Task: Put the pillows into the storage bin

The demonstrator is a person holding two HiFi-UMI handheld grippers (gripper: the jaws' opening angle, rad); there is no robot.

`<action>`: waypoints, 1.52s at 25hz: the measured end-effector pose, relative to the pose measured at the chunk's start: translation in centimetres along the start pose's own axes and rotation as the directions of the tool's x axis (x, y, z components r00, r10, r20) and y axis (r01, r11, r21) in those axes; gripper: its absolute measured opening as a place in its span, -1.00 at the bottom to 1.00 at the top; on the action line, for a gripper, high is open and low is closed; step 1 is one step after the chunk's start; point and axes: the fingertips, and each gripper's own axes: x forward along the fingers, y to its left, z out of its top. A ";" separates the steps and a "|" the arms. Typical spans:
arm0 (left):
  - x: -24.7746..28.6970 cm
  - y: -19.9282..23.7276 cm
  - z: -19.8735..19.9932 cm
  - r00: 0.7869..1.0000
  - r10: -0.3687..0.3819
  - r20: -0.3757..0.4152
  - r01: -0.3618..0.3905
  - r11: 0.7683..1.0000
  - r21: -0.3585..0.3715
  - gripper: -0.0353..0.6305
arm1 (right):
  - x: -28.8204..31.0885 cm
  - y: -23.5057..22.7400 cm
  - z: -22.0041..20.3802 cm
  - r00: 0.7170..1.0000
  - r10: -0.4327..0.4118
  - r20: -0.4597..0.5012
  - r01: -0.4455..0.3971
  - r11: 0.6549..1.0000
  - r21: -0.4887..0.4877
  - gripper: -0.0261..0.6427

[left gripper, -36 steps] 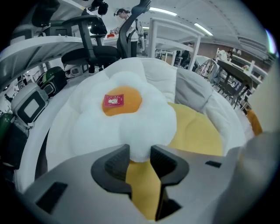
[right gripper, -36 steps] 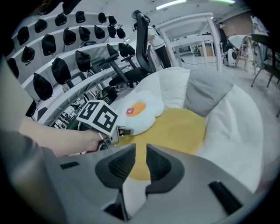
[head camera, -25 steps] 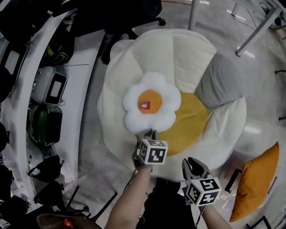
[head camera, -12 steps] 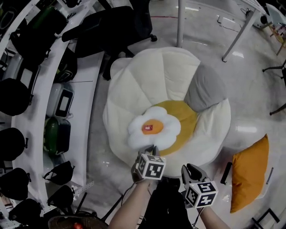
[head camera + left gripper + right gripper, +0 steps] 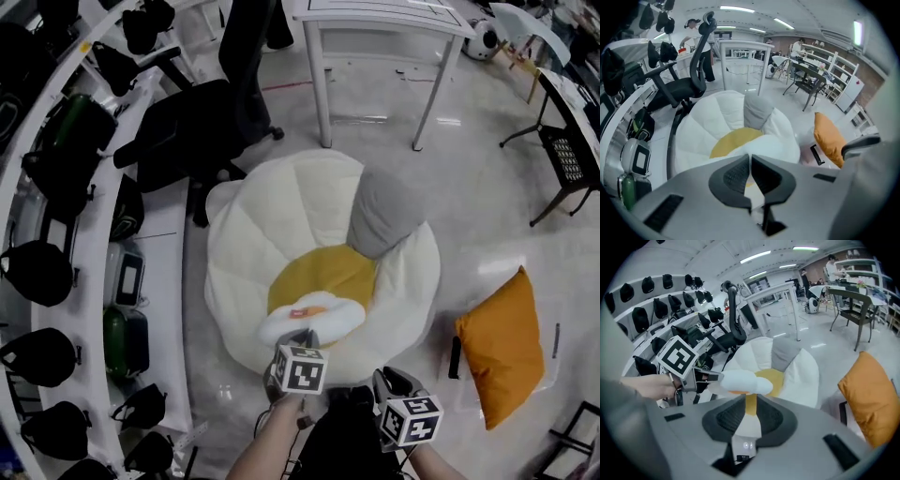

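A small white flower pillow (image 5: 309,314) with an orange middle hangs over the near edge of a big cream flower cushion (image 5: 244,234). My left gripper (image 5: 302,337) is shut on the small pillow's near edge, and its white fabric (image 5: 769,143) shows just past the closed jaws. The right gripper view shows the pillow (image 5: 738,380) sticking out sideways from the left gripper (image 5: 705,376). A grey pillow (image 5: 384,214) rests on the cushion's far right. An orange pillow (image 5: 502,345) lies on the floor at the right. My right gripper (image 5: 389,380) hovers low and near, open and empty.
A black office chair (image 5: 202,122) and a white table (image 5: 375,19) stand beyond the cushion. Curved white shelves (image 5: 89,234) with black bags and helmets run along the left. A black handle-like piece (image 5: 455,356) lies beside the orange pillow. A dark chair (image 5: 567,159) stands far right.
The small flower pillow has come off the cushion's yellow middle toward the near edge, held by the left gripper. The view has pulled back, showing more floor and the whole orange pillow.
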 end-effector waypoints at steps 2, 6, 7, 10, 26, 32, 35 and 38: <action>-0.9 -1.5 1.2 1.000 -0.022 0.009 0.021 0.999 0.033 -0.83 | -1.4 -0.5 0.3 1.000 -0.021 0.022 0.020 0.999 0.031 -0.71; -2.0 -5.7 3.8 0.997 -0.079 0.015 0.077 0.990 0.118 -0.83 | -4.2 -2.4 1.5 0.993 -0.079 0.084 0.070 0.992 0.107 -0.71; -2.2 -6.9 4.5 0.995 -0.094 0.016 0.091 0.985 0.145 -0.83 | -4.9 -3.1 1.7 0.991 -0.095 0.100 0.082 0.988 0.129 -0.71; -2.3 -10.6 6.5 0.991 -0.134 0.021 0.126 0.966 0.224 -0.83 | -6.9 -5.4 1.7 0.981 -0.142 0.135 0.114 0.974 0.197 -0.72; -6.0 -40.5 20.5 0.933 -0.353 0.074 0.242 0.766 0.595 -0.83 | -22.5 -23.0 -1.9 0.889 -0.393 0.235 0.239 0.837 0.493 -0.72; -6.9 -57.0 23.5 0.880 -0.470 0.065 0.275 0.617 0.737 -0.83 | -28.9 -30.6 -4.9 0.831 -0.496 0.251 0.263 0.748 0.610 -0.72; -6.9 -65.2 23.8 0.858 -0.512 0.051 0.285 0.556 0.781 -0.83 | -32.0 -34.1 -7.3 0.804 -0.544 0.242 0.271 0.696 0.665 -0.72; -6.6 -72.7 22.9 0.841 -0.540 0.024 0.291 0.489 0.822 -0.83 | -34.8 -36.9 -10.2 0.777 -0.589 0.222 0.276 0.636 0.721 -0.72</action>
